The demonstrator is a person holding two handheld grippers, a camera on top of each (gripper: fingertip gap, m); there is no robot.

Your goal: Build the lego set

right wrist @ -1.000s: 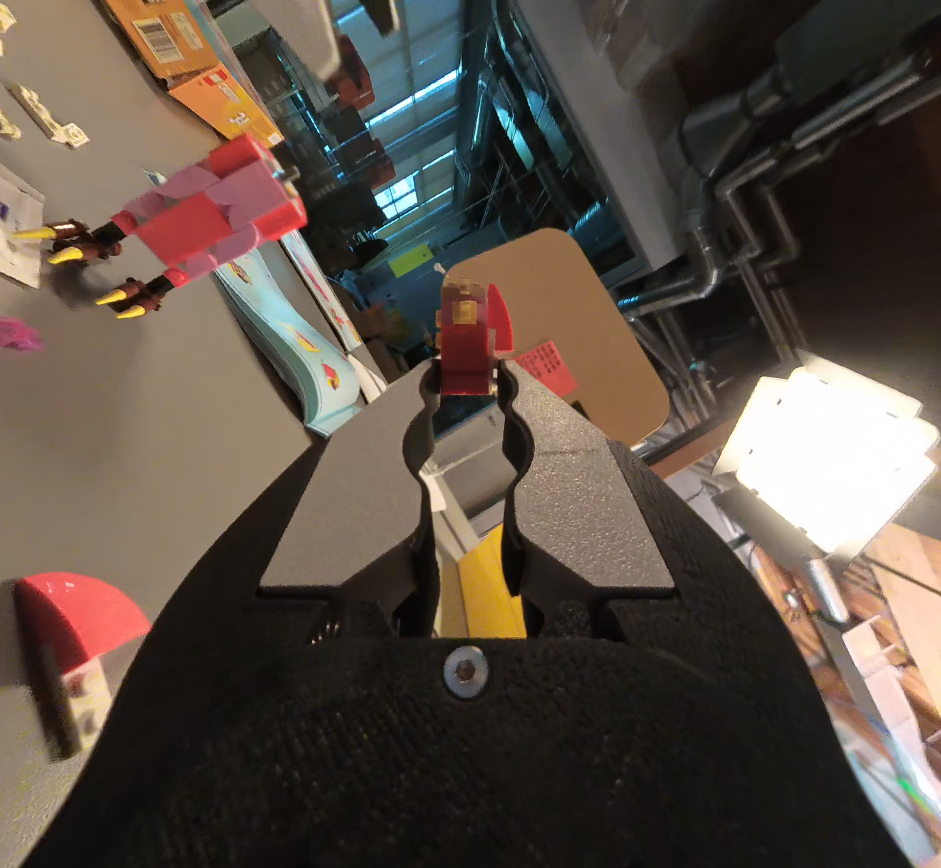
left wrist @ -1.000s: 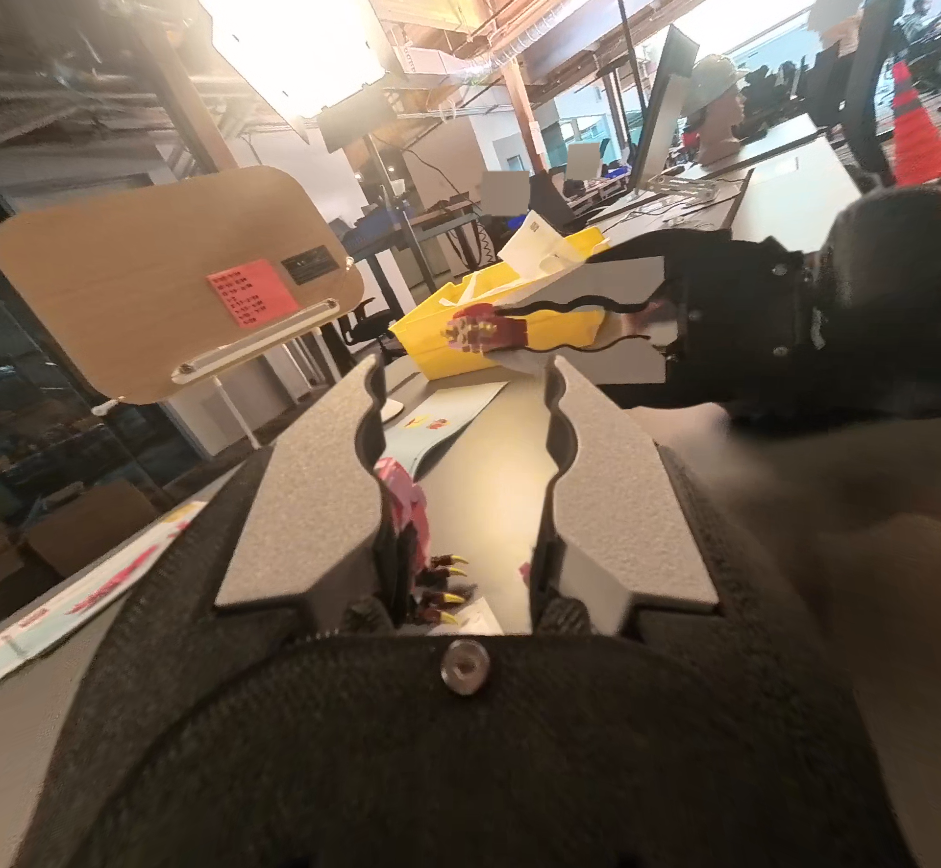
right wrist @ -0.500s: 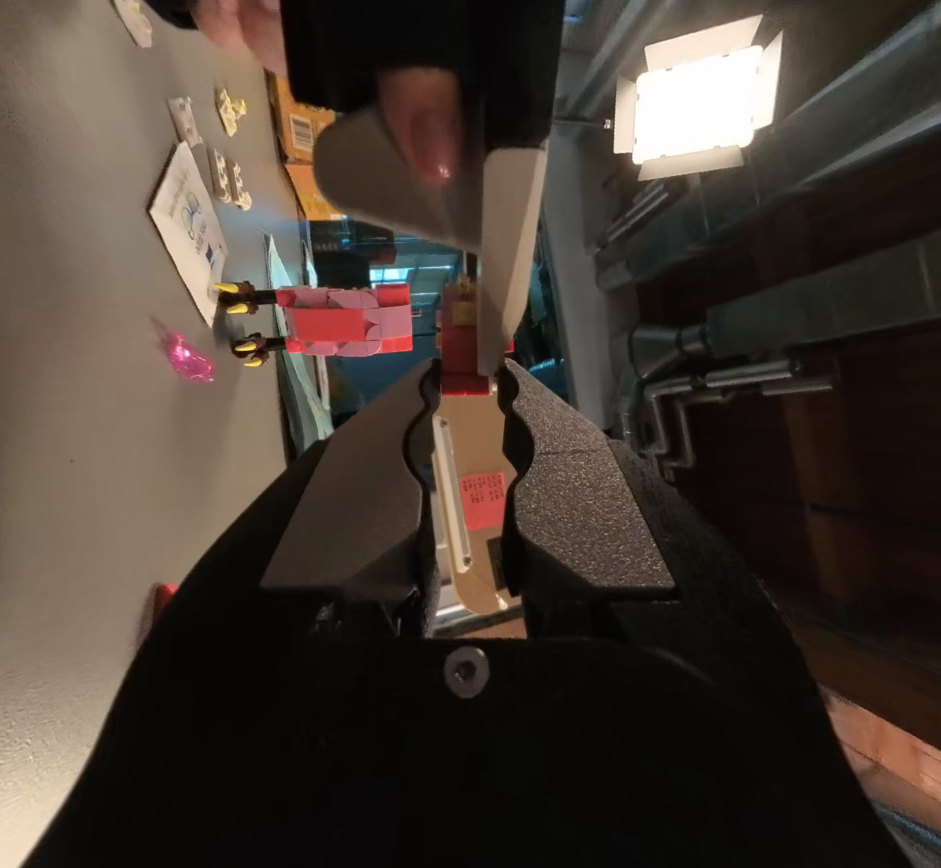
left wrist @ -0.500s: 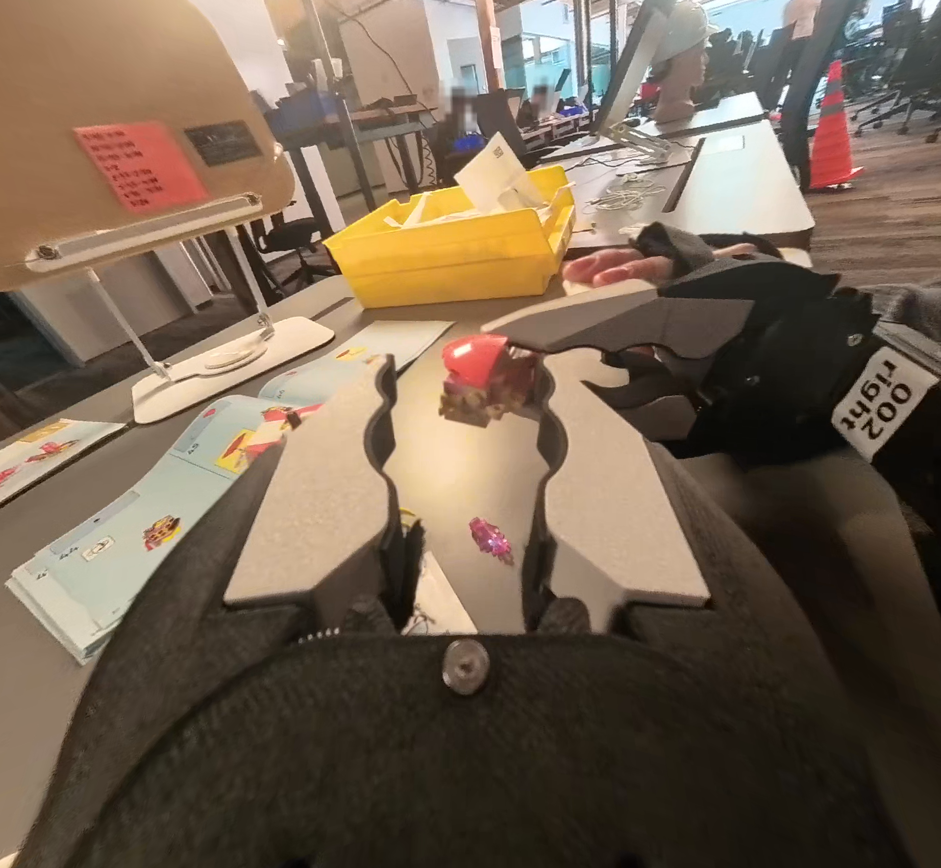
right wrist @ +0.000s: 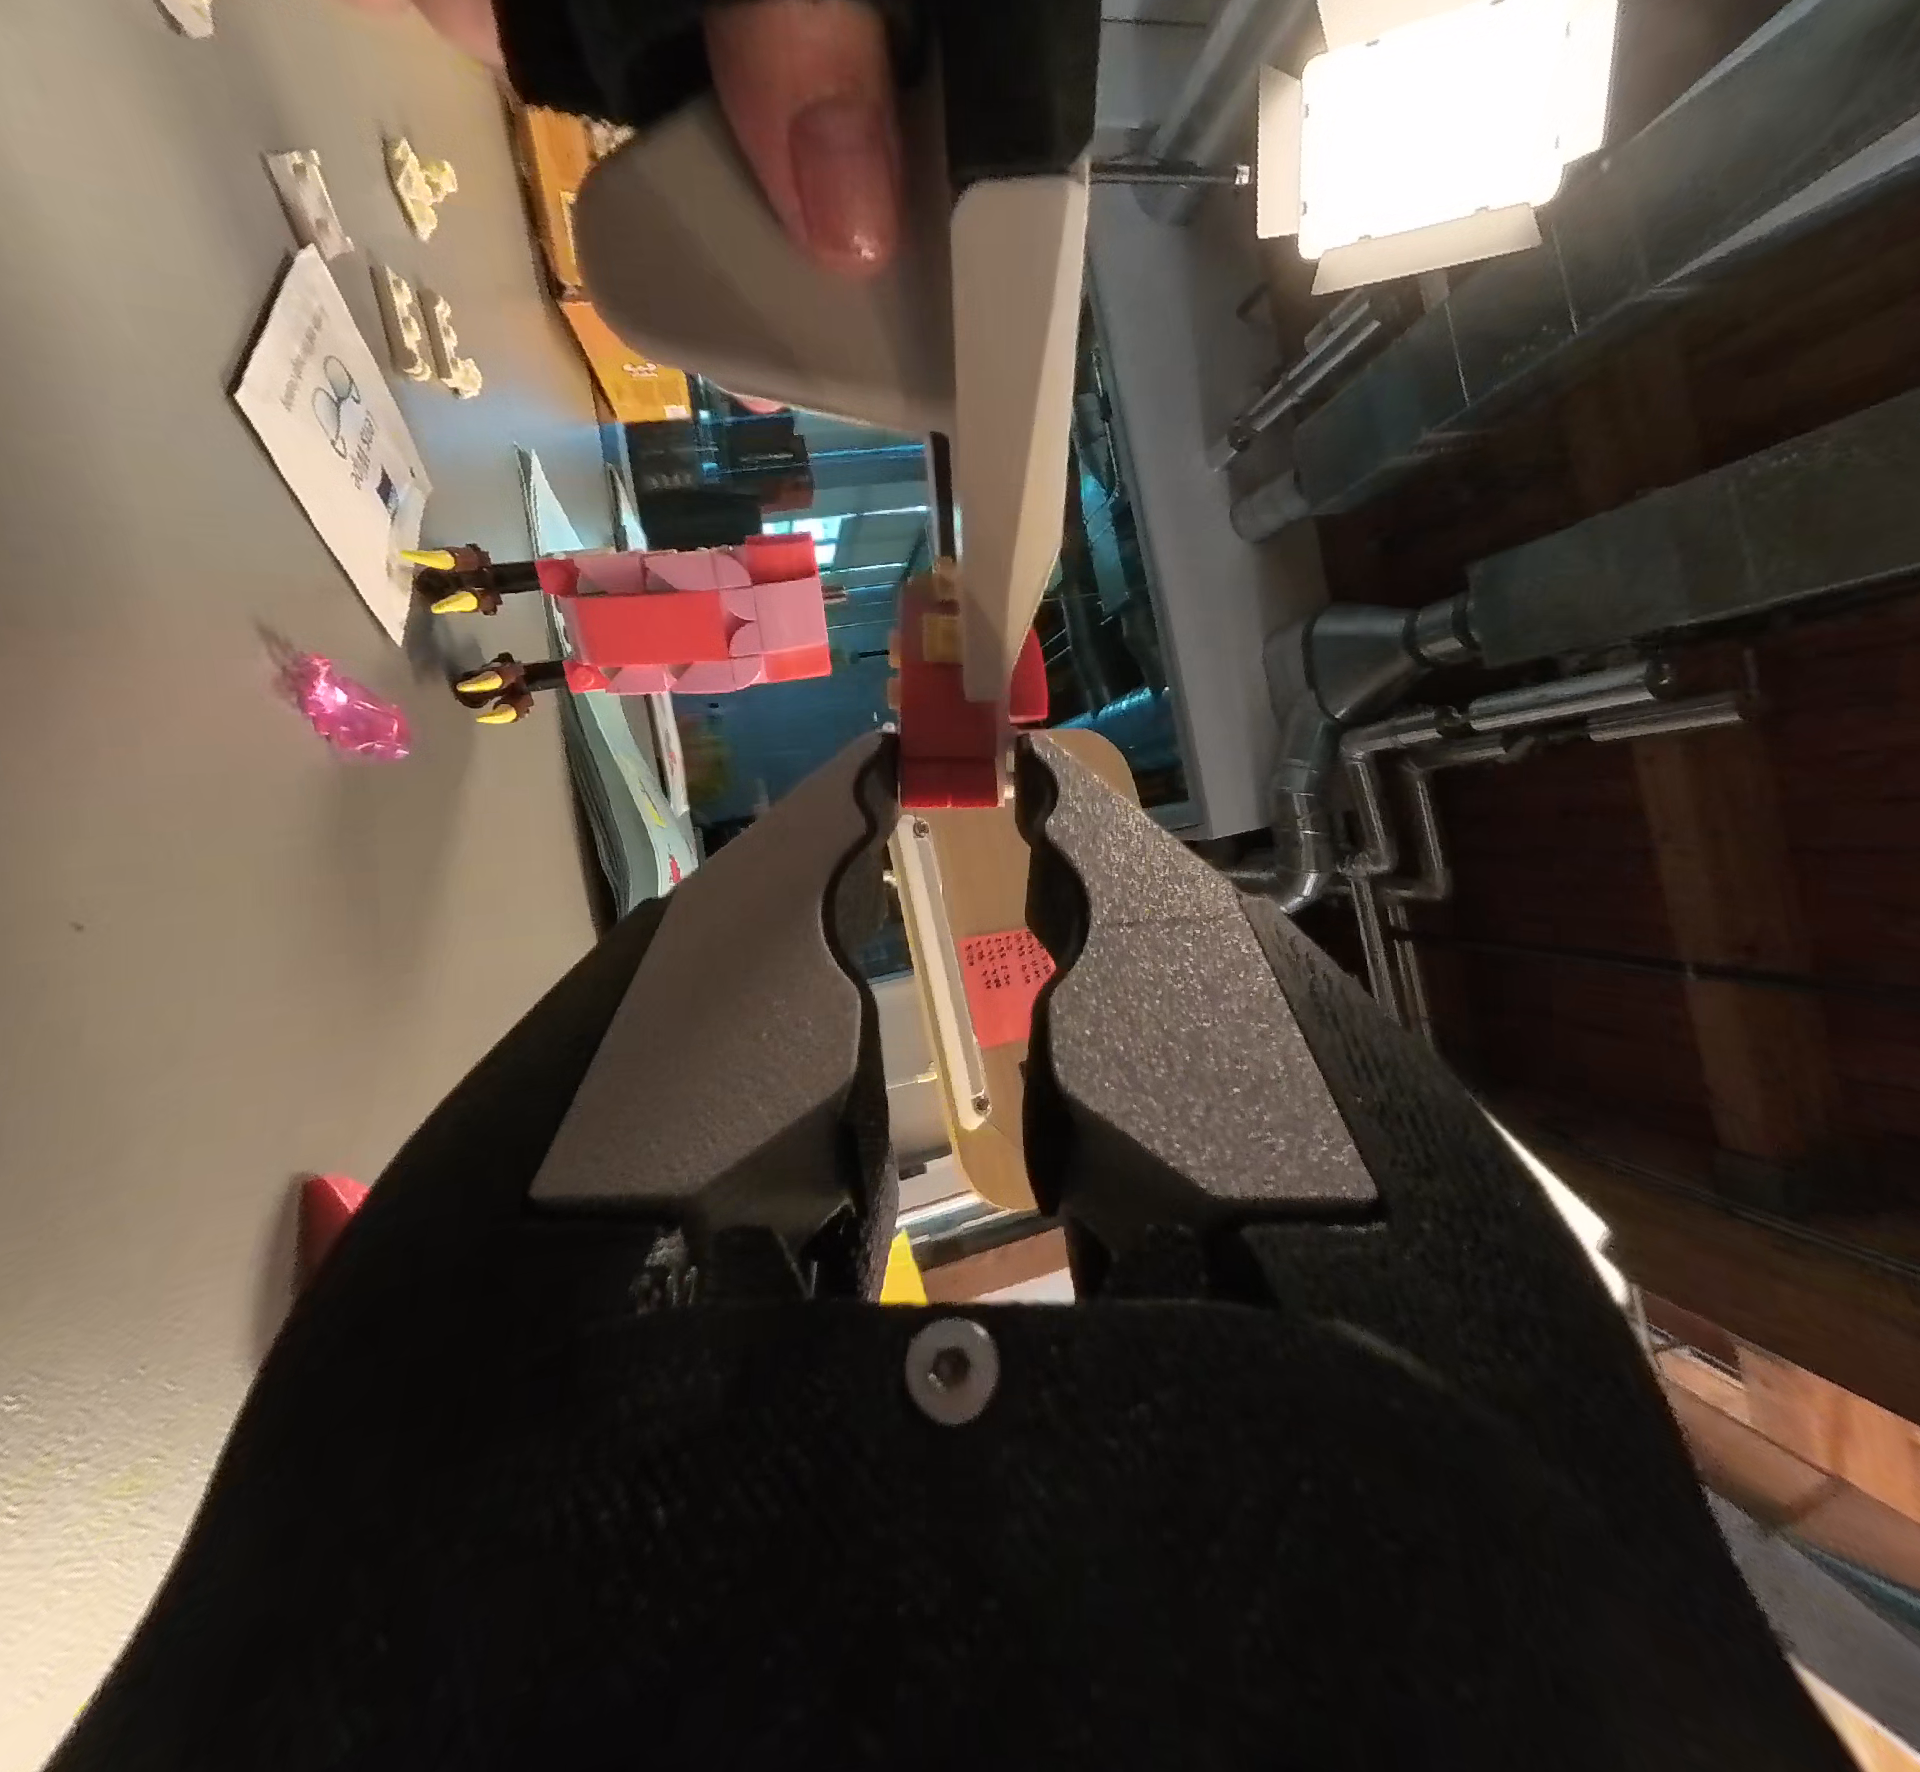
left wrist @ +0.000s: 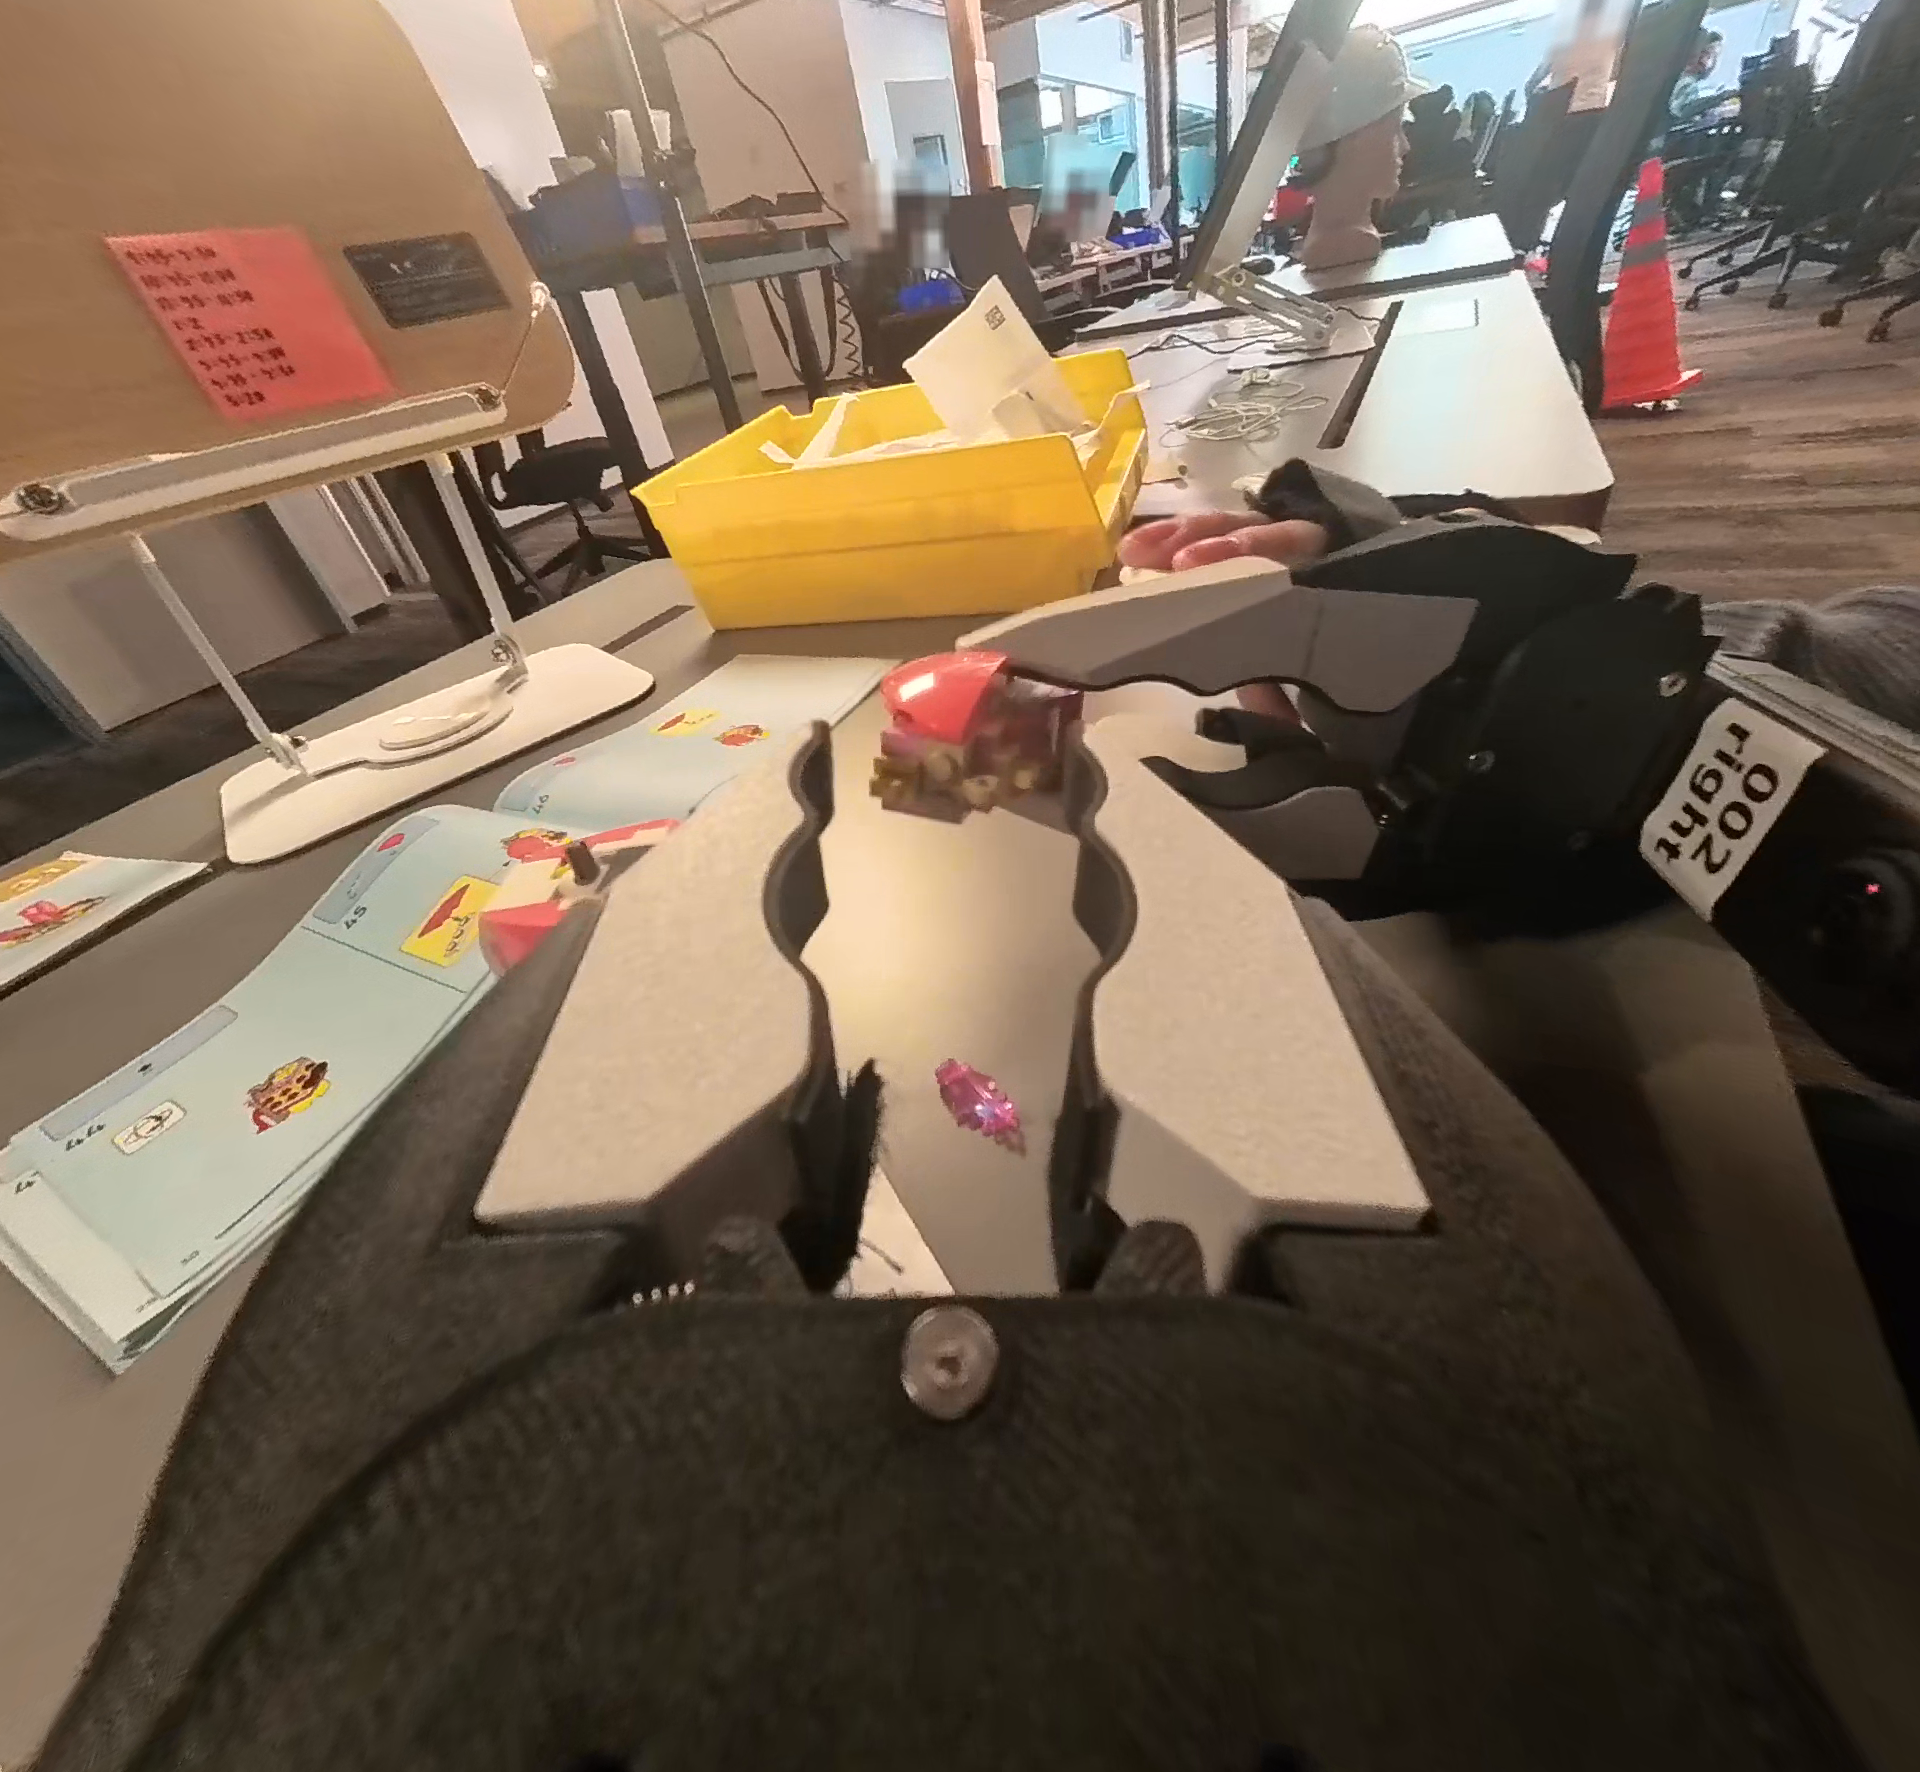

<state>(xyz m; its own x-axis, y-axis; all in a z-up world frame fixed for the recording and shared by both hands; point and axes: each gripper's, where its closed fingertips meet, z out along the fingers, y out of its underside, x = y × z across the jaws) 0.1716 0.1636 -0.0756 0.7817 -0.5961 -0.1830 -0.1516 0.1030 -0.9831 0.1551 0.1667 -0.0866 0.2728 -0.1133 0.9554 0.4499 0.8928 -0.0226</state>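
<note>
My right gripper (right wrist: 951, 756) is shut on a small red brick piece (right wrist: 945, 735) with tan studs and holds it in the air. It also shows in the left wrist view (left wrist: 1039, 694), coming in from the right with the piece (left wrist: 966, 735). My left gripper (left wrist: 948, 756) is open, and the piece sits between its fingertips. In the right wrist view one of its pale fingers (right wrist: 1013, 434) lies against the piece's far side. A pink and red brick body on clawed legs (right wrist: 686, 626) stands on the grey table (right wrist: 156, 891).
A pink clear piece (left wrist: 977, 1104) lies on the table under my left gripper. A yellow bin (left wrist: 894, 507), a light blue booklet (left wrist: 260, 1047) and a wooden stand (left wrist: 208, 216) are behind and left. Small tan pieces (right wrist: 416, 184) and a paper card (right wrist: 332, 434) lie further off.
My left gripper tilted down and closed in on the red piece, which now sits between its open fingertips. My right gripper kept its hold on the piece throughout.
</note>
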